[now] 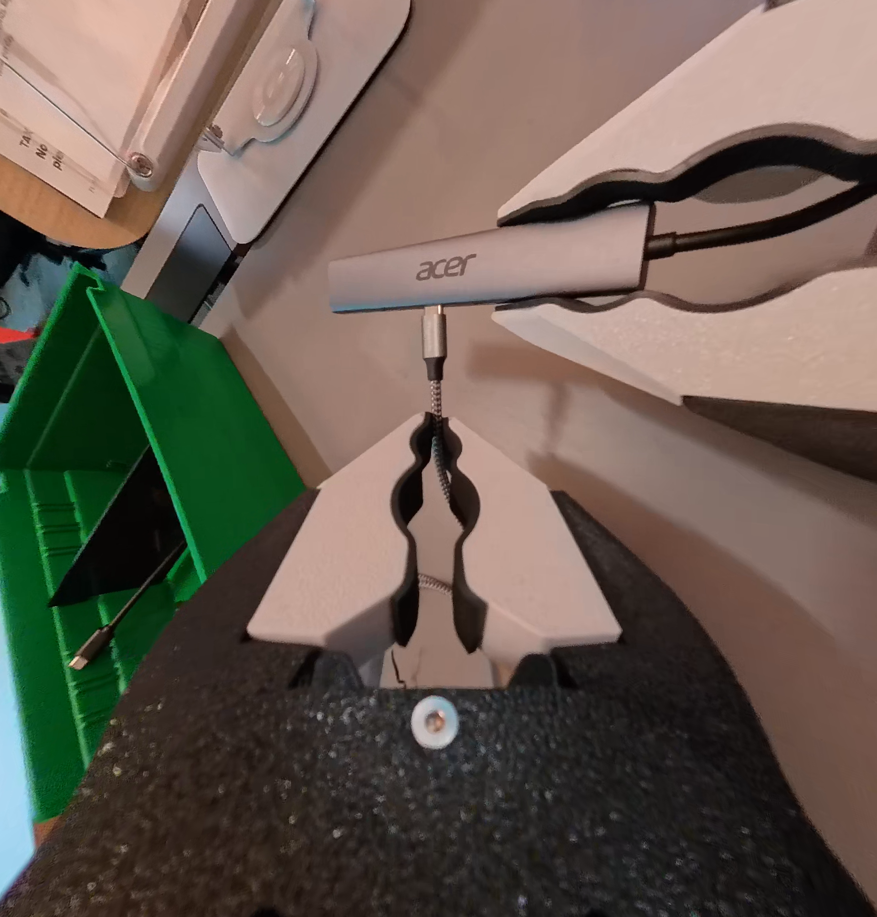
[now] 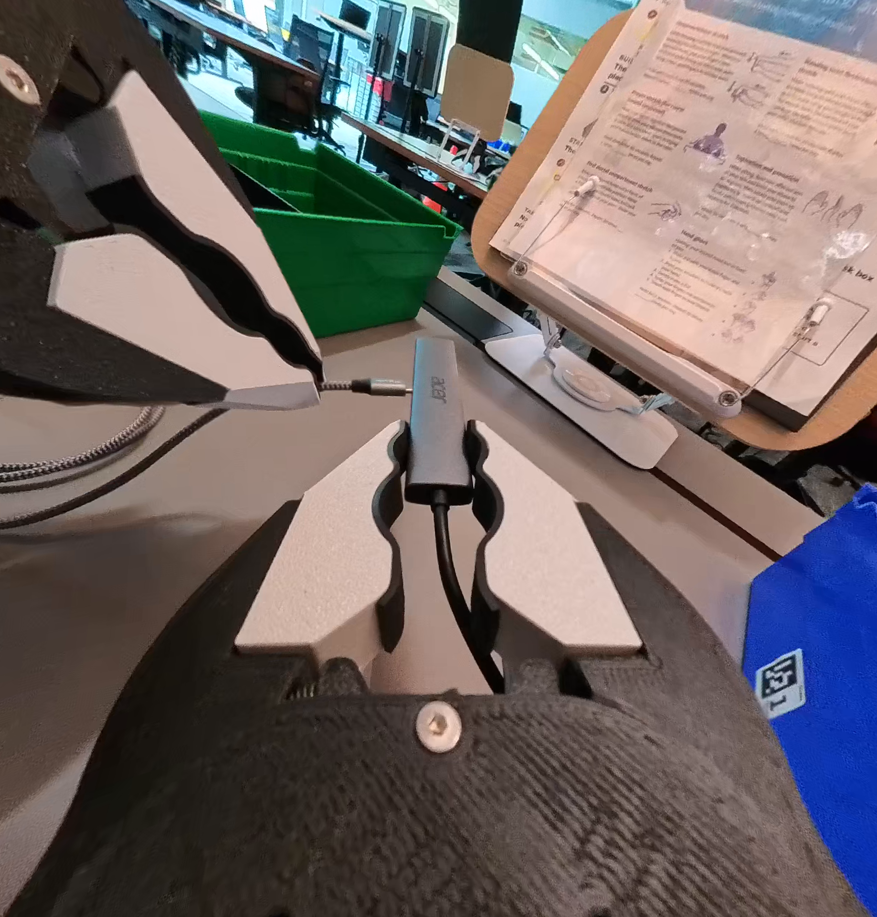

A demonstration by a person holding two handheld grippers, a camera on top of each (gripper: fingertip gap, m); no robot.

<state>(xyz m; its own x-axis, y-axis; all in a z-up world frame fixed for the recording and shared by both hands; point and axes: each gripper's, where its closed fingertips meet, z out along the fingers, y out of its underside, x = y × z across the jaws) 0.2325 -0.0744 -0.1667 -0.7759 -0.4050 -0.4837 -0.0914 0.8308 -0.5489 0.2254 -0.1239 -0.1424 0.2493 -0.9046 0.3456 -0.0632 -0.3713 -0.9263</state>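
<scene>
**Two claws, one hub and its braided cable**

Left wrist view: the left claw (image 1: 435, 422) sits at the centre of the frame, its fingers pressed together on a braided cable (image 1: 437, 397) just behind the metal plug (image 1: 434, 335). The plug sits in the side of a slim grey hub (image 1: 486, 275), which lies across the middle of the frame. From the right edge the right claw (image 1: 570, 258) reaches in, clamped on the hub's far end, where a black lead (image 1: 724, 238) leaves it. At the left of the frame stands a green bin (image 1: 178, 397) with a dark flat slab (image 1: 124, 536) leaning inside it and a loose cable end (image 1: 91, 645) lying on its ribbed floor. At the upper left is a document stand (image 1: 257, 99) holding printed sheets. The pale bench (image 1: 501, 124) fills the background.

Right wrist view: the right claw (image 2: 434, 431) is at the centre, closed on the hub (image 2: 434, 417), which points away from the camera; its black lead (image 2: 446, 556) trails back between the fingers. The left claw (image 2: 319, 389) comes in from the upper left, pinching the braided cable (image 2: 334, 384), whose plug (image 2: 384, 386) meets the hub's left side. More braided cable curls on the bench (image 2: 128, 496) at the left edge. Behind are the green bin (image 2: 357, 258), the document stand (image 2: 699, 198) at upper right and a blue bin (image 2: 833, 645) at the right edge.
</scene>
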